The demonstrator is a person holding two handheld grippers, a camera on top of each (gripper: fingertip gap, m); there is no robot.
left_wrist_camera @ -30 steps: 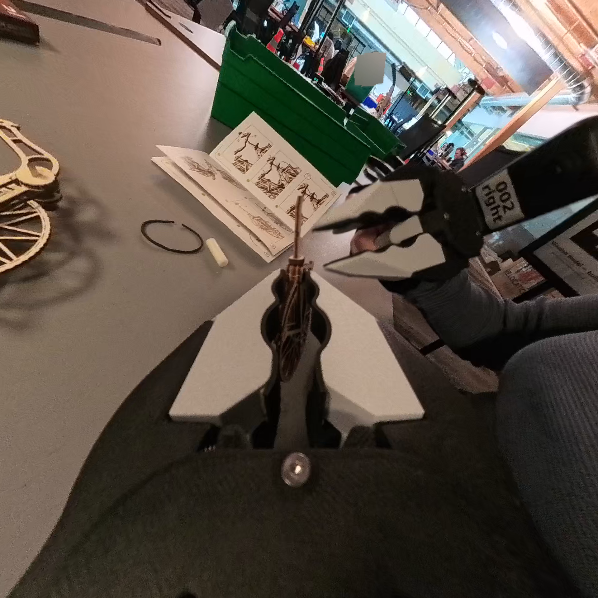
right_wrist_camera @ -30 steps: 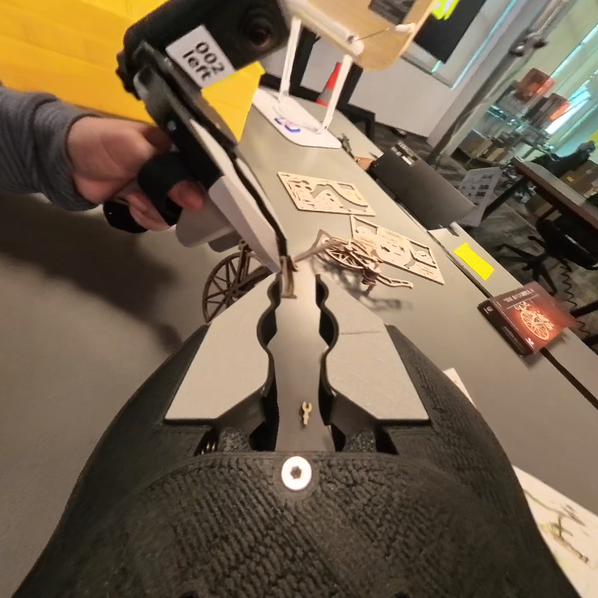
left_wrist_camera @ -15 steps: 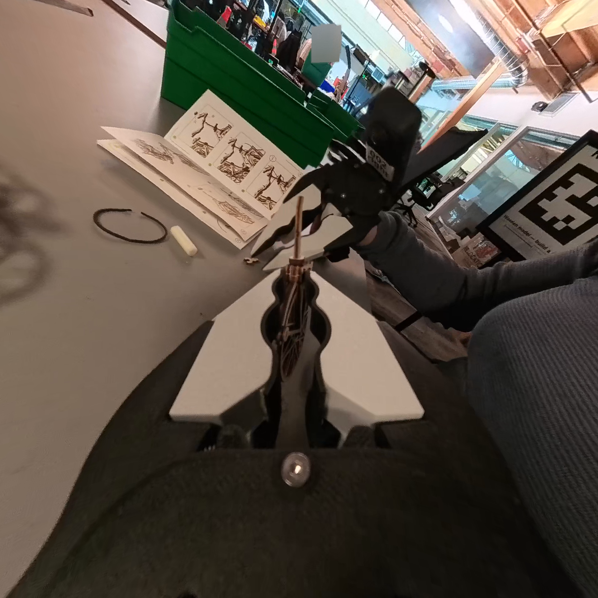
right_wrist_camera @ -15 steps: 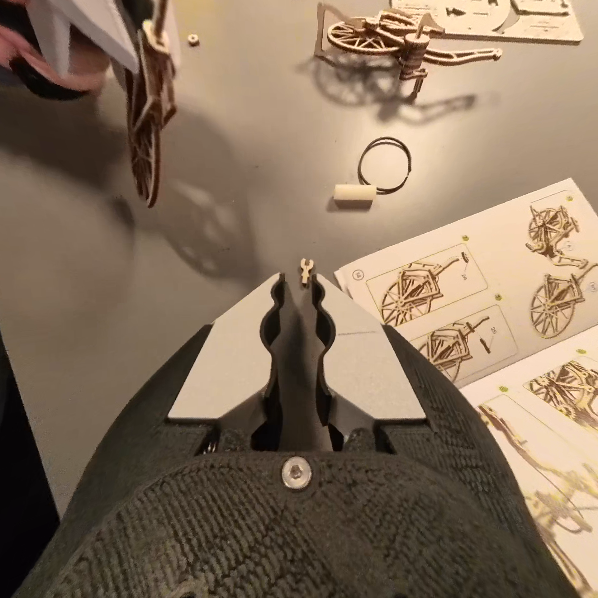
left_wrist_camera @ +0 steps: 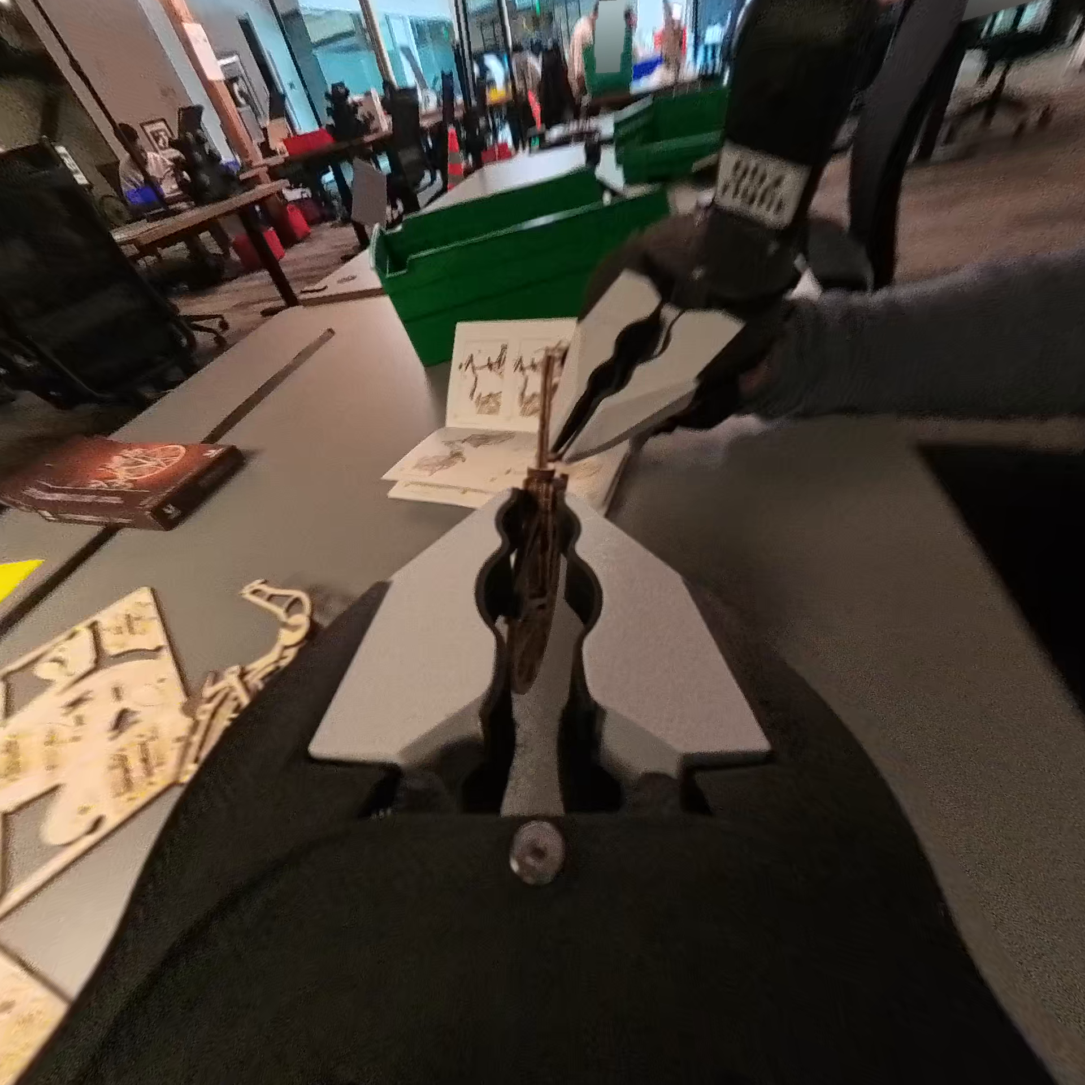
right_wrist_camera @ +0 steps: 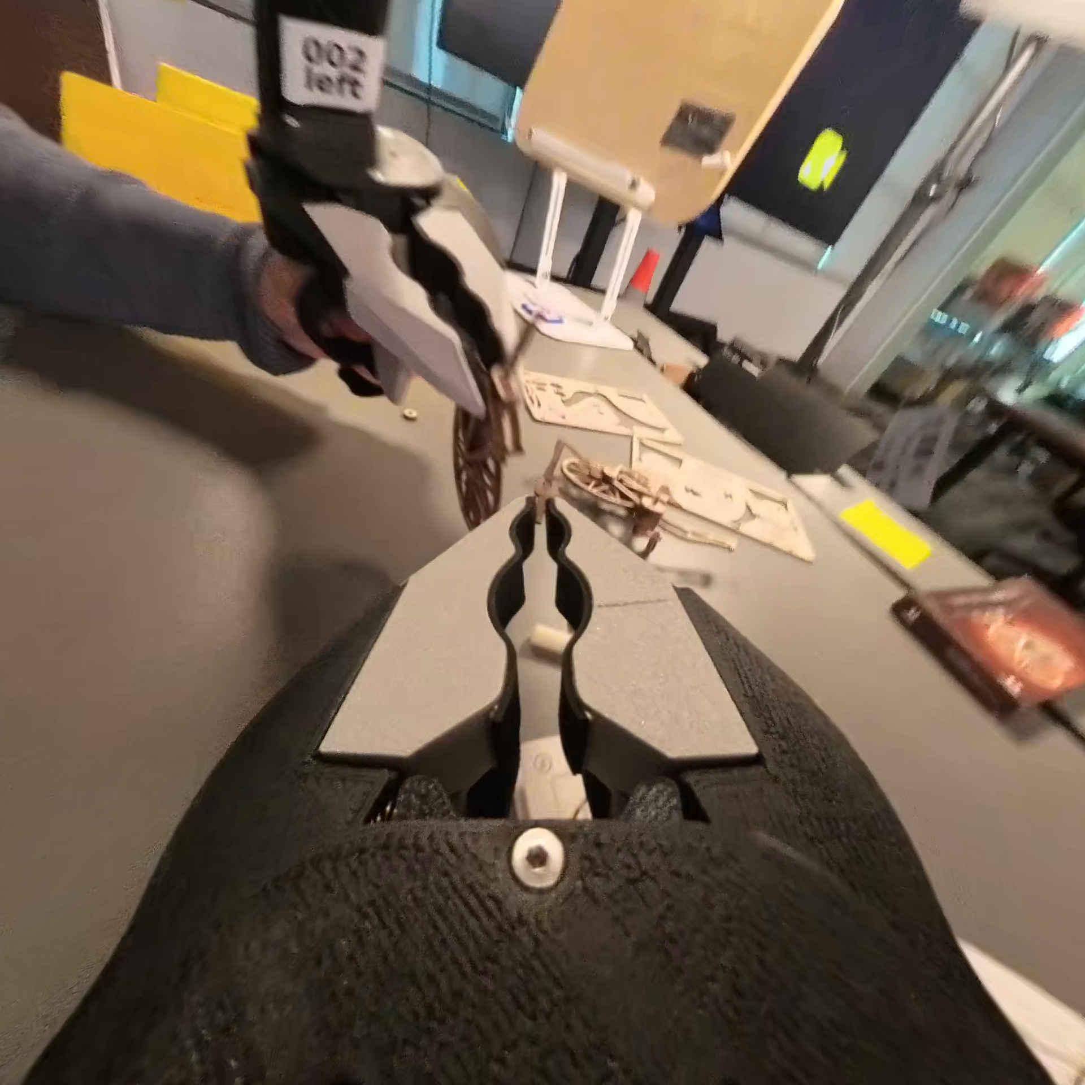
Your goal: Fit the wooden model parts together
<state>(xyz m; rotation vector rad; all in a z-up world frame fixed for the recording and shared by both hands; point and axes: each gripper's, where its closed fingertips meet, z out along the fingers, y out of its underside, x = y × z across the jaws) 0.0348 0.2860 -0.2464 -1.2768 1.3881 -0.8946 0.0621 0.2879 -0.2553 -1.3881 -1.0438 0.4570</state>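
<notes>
Both grippers meet above the grey bench [left_wrist_camera: 329,411], each pinching a wooden part.

Nearest, our left gripper [left_wrist_camera: 537,499] clamps the spoked wooden wheel assembly [left_wrist_camera: 531,593] edge-on, its thin stick pointing up. Our right gripper [right_wrist_camera: 540,508] is nearly closed on a small wooden piece [right_wrist_camera: 539,499] at its tips, close by the wheel. Cut-out wooden sheets [left_wrist_camera: 88,722] lie near left, a dark box [left_wrist_camera: 117,481] farther left. Beyond, an open instruction booklet [left_wrist_camera: 499,405] lies before green bins [left_wrist_camera: 516,264]; a busy workshop fills the far background.
</notes>
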